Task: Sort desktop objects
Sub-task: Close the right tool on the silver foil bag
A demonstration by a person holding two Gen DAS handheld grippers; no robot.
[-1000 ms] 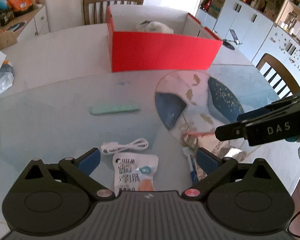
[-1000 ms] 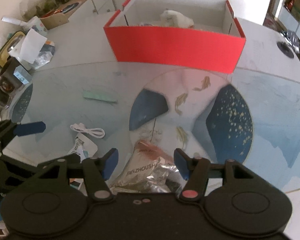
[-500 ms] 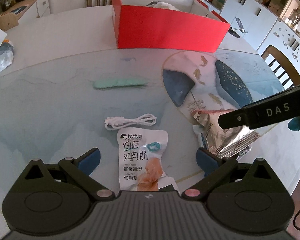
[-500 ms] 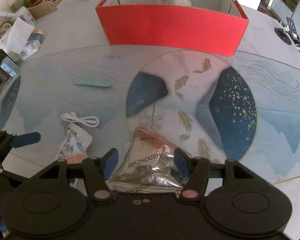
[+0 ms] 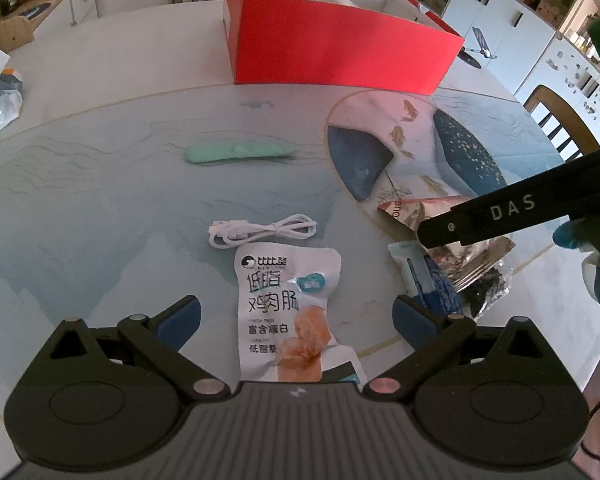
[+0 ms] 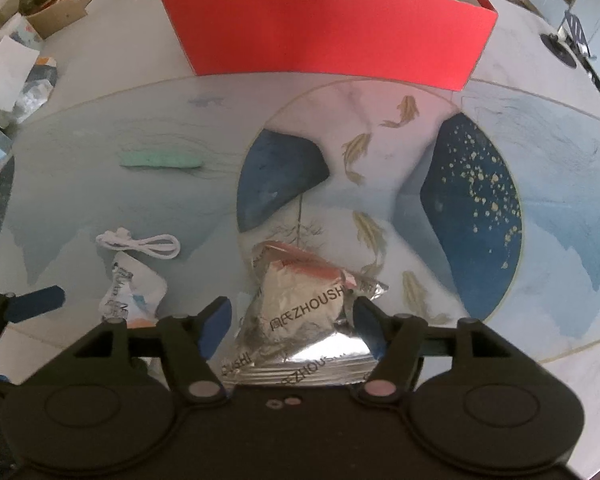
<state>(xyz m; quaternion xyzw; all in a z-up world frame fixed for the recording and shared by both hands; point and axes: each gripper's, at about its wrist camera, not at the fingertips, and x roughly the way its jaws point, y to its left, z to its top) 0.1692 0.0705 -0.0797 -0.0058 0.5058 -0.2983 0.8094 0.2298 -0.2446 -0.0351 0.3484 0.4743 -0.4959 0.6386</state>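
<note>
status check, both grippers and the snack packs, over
Left gripper open over white snack pouch. Right gripper opening, silver foil pack between its fingers. Red box beyond, path clear; white cable beside the pouch.

A home dining room; wooden chairs [image 5: 556, 120] ring the round desk [image 5: 100, 92]; white cupboards [image 5: 500, 32] stand beyond it, their shelves cluttered.

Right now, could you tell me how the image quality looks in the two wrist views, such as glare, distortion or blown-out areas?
Left wrist view: fisheye bends the table edge; the window behind the red box is blown out; the white snack pouch reads sharp. Right wrist view: glare on the silver foil bag; a red tint from the box reflects on the glossy tabletop.
</note>
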